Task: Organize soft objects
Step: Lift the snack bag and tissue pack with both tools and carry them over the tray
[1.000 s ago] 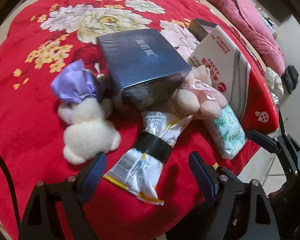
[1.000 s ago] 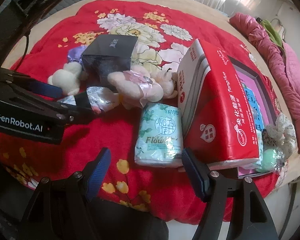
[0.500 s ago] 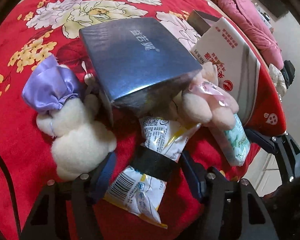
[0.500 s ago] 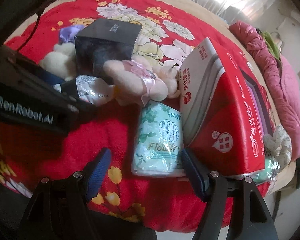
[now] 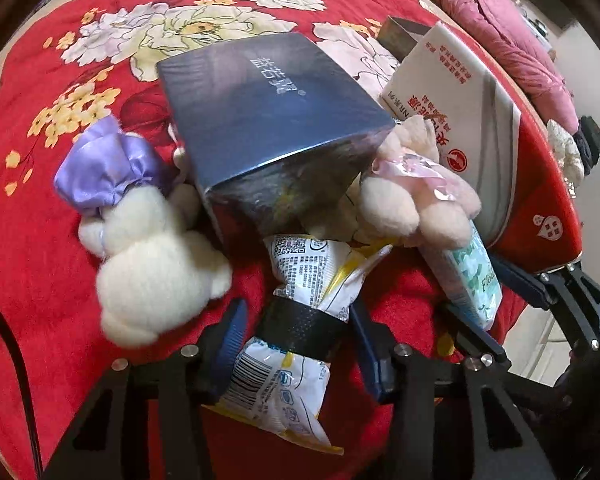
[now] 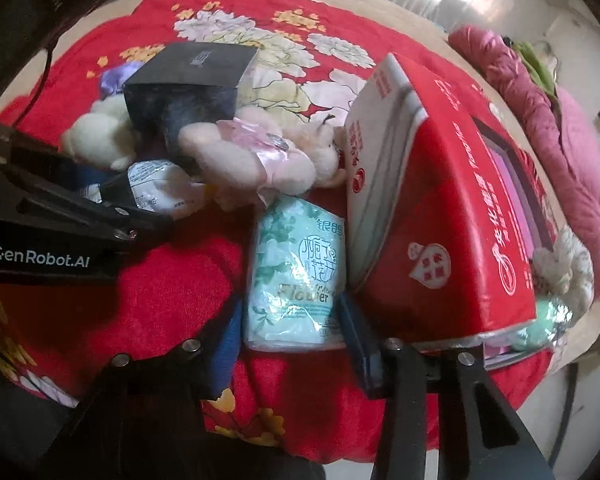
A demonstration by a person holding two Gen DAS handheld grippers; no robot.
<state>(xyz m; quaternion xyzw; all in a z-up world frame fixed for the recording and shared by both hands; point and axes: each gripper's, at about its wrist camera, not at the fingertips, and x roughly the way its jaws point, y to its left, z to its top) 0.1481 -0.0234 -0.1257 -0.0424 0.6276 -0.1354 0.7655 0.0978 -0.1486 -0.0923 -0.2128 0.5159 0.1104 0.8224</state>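
A white and yellow snack bag with a black band lies on the red floral blanket. My left gripper is closing on it, and both blue pads touch its sides at the band. A mint-green tissue pack lies beside a red and white box. My right gripper is closing on the pack, a pad against each long side. A cream plush bear in a purple dress lies left of the bag. A pink plush toy lies right of it.
A dark blue box rests tilted on top of both plush toys. The red and white box leans on an open case at the blanket's right edge. A pink quilt lies beyond. The bed's near edge runs just under the grippers.
Both grippers have come in closer to the blanket. Their jaws have narrowed from wide apart to touching the snack bag and the tissue pack.
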